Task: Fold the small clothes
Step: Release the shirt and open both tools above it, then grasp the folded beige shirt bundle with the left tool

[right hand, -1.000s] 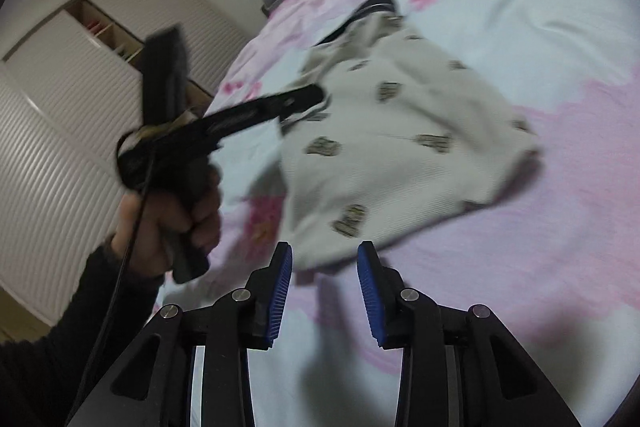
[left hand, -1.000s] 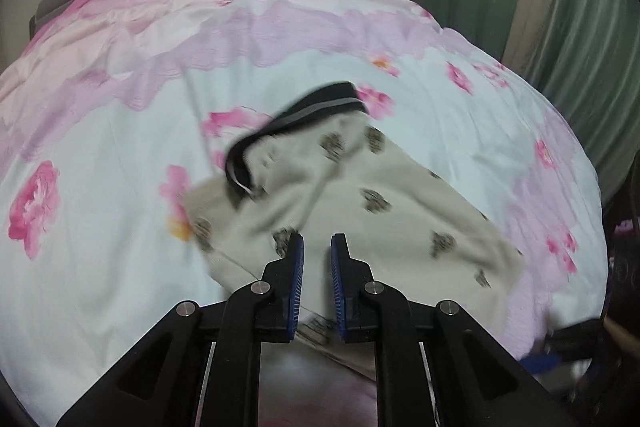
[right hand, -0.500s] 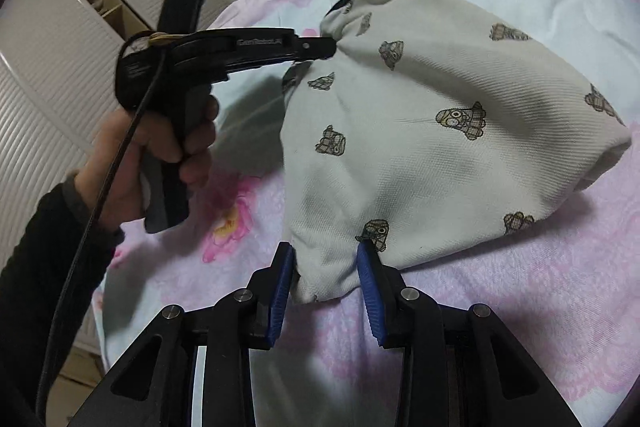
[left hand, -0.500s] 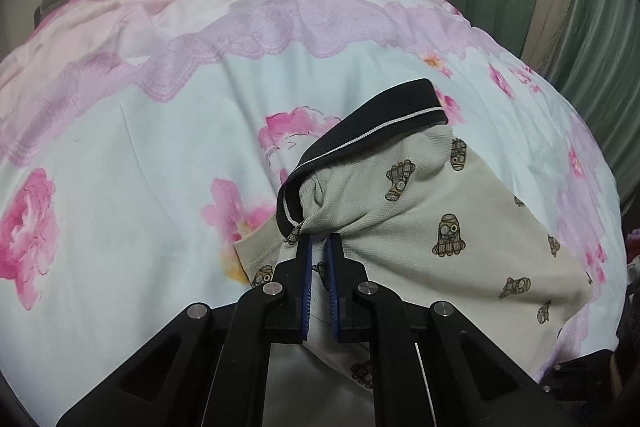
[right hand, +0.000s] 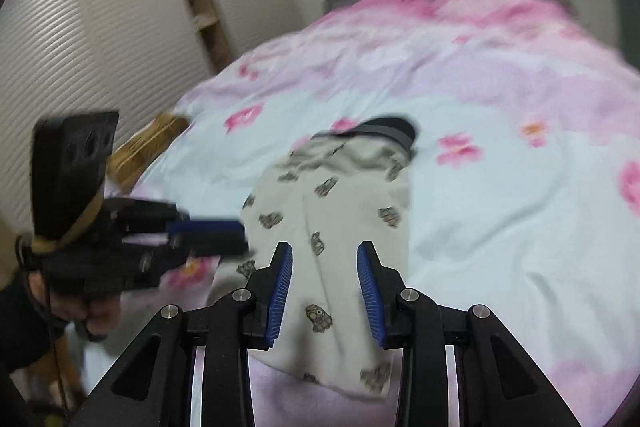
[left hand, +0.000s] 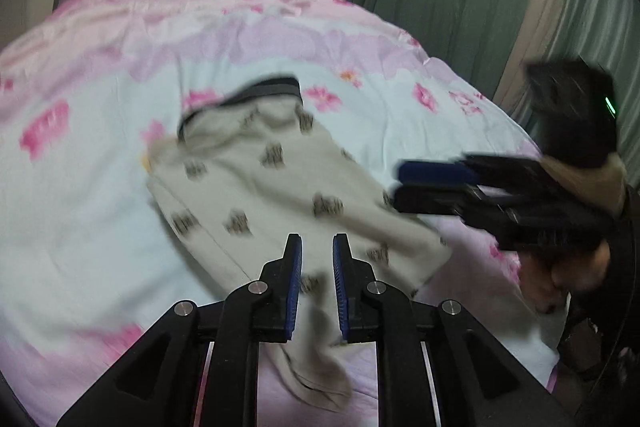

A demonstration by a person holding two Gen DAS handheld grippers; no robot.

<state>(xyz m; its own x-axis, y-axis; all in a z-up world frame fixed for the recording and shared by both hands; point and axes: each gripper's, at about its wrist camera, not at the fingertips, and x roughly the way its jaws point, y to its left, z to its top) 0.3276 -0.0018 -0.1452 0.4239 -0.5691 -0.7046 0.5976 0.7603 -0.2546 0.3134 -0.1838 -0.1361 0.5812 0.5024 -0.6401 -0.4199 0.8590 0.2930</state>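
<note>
The small beige shirt [left hand: 276, 187], printed with little dark figures and trimmed with a dark collar [left hand: 260, 89], lies spread on the flowered bed [left hand: 100, 227], collar toward twelve o'clock and hem toward six in both wrist views. It looks light, soft and limp: it should drape, wrinkle and slide easily over the smooth bedcover, and a pinch may pick up one layer or two. The left gripper [left hand: 317, 251] has just been opening a little; its fingers now stand slightly apart with the cloth lying beneath them, not pressed, so it has let go. The right gripper [right hand: 325, 261] is also unclenched, hovering over the hem with the shirt seen between its fingers but not nipped. The best holds are likely the seamed parts: the hem corners at six o'clock or the shoulders beside the collar, taken with both grippers at once so the panel folds flat.
</note>
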